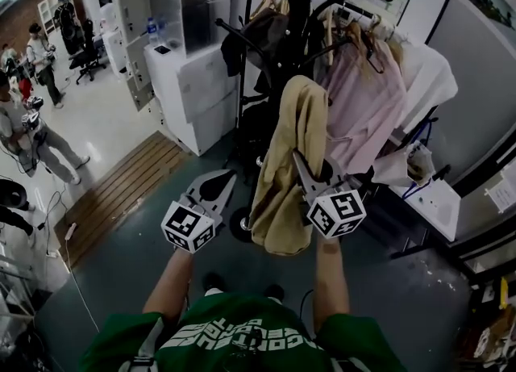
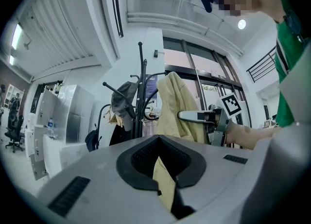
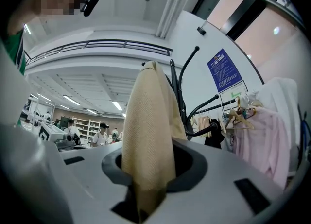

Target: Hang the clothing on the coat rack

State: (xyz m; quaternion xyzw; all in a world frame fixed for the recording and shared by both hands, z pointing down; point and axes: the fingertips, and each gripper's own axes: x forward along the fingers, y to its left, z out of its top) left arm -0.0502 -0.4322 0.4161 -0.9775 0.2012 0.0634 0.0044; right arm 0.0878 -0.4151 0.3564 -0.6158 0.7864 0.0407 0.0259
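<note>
The coat (image 1: pixel 294 144) lies draped over an arm of the rack (image 1: pixel 300 7). The left gripper (image 1: pixel 224 181) pinches a thin fold; the right gripper (image 1: pixel 302 160), jaws partly apart, holds a thick one. I think the cloth should sit evenly before any release.

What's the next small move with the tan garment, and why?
Probably open the right gripper and let go, left gripper holding as backup. The tan garment already lies draped over an arm of the coat rack, and both grippers pinch its fabric, so it looks ready to hang by itself.
</note>
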